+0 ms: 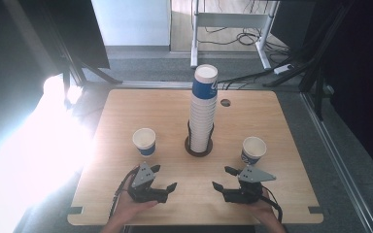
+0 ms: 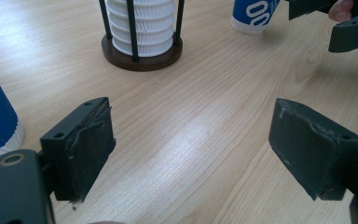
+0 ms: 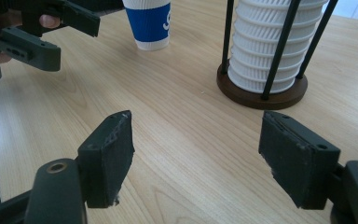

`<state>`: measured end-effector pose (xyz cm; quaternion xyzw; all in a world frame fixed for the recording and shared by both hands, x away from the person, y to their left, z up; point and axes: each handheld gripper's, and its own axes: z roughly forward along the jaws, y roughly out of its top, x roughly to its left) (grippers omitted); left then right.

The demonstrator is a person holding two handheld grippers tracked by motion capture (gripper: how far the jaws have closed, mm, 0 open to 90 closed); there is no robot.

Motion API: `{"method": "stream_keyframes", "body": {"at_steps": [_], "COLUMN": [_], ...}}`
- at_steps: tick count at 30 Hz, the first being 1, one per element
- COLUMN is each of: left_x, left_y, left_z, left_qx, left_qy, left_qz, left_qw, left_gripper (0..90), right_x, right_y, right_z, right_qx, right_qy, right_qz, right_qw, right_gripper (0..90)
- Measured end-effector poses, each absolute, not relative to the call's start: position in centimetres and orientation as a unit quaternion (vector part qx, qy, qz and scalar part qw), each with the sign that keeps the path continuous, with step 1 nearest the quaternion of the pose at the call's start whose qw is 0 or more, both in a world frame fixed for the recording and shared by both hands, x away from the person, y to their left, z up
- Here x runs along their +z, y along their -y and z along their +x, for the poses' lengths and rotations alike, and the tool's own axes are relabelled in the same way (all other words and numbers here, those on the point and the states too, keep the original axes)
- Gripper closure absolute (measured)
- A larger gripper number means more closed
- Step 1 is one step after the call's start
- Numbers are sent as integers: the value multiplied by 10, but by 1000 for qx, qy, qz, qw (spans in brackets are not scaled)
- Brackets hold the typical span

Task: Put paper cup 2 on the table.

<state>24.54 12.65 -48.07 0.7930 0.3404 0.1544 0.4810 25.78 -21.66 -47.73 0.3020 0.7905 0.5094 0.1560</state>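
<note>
In the high view, the left hand-held gripper [image 1: 163, 177] is seen at the lower left of centre, held low over the counter [image 1: 126, 109] by a hand [image 1: 126, 213] entering from the bottom edge. Its jaws are spread apart with nothing between them; in the left gripper view only bare wood is seen between the pads [image 2: 91, 149]. The right hand-held gripper [image 1: 225, 178] is seen at the lower right of centre, its jaws likewise apart and empty, with wood grain shown between them in the right gripper view.

A left cup [image 1: 144, 141], white with a blue band, is stood upright just above the left hand-held gripper, apart from it. A right cup [image 1: 253, 149] is stood upright just above and to the right of the right hand-held gripper, not touched. Between the two cups, at the centre of the frame, a tall cup stack [image 1: 203, 111] is held upright in a round holder [image 1: 197, 151] with dark rods
</note>
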Motion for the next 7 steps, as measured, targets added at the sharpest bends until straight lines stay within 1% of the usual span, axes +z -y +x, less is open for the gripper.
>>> {"method": "stream_keyframes", "body": {"at_steps": [7], "left_x": [-480], "left_y": [-127], "left_z": [246], "left_qx": [155], "left_qy": [-342], "left_qz": [792], "left_qw": [481], "left_gripper": [140], "right_x": [-477], "right_y": [219], "right_z": [258], "right_qx": [512], "right_qy": [-790], "right_qz": [301], "right_qw": [155], "right_gripper": [261]}}
